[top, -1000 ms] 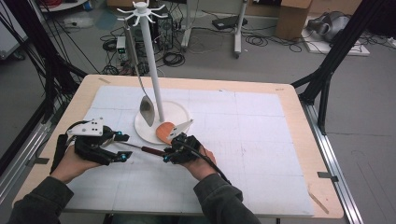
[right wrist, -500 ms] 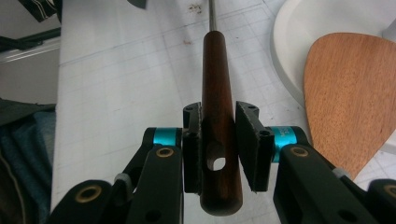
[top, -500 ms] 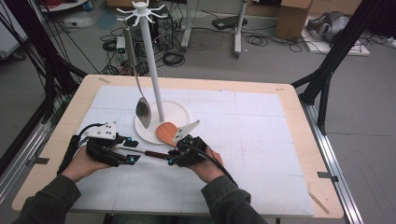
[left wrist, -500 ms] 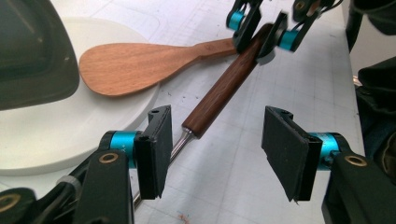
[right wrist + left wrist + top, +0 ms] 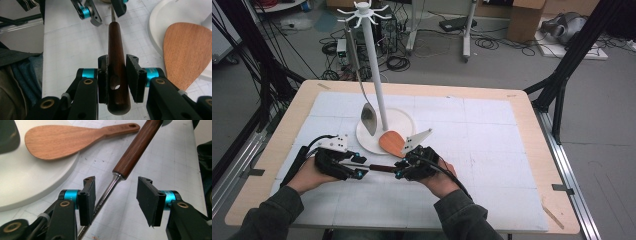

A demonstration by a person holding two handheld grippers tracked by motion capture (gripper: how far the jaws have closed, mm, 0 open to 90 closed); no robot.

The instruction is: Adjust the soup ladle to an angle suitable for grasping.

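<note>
A utensil with a dark wooden handle (image 5: 382, 168) and a thin metal shaft lies level between my two grippers. My right gripper (image 5: 401, 171) is shut on the handle (image 5: 116, 60) near its hole, pads (image 5: 133, 75) pressing both sides. My left gripper (image 5: 358, 167) straddles the metal shaft (image 5: 106, 192) just below the handle (image 5: 135, 147). Its jaws have just been closing; the shaft runs beside one pad (image 5: 88, 197) and the other pad stands well off. In the right gripper view the left gripper (image 5: 100, 10) faces mine at the top.
A white round base (image 5: 402, 122) carries a tall white hook pole (image 5: 374, 75) with a metal ladle (image 5: 368, 117) hanging from it. A light wooden spatula (image 5: 391, 142) rests half on the base, just beyond the grippers. Table edges lie left and near.
Both hands have shifted a little to the right with the utensil between them. The left jaws have narrowed around the metal shaft. The spatula and rack have stayed put.
</note>
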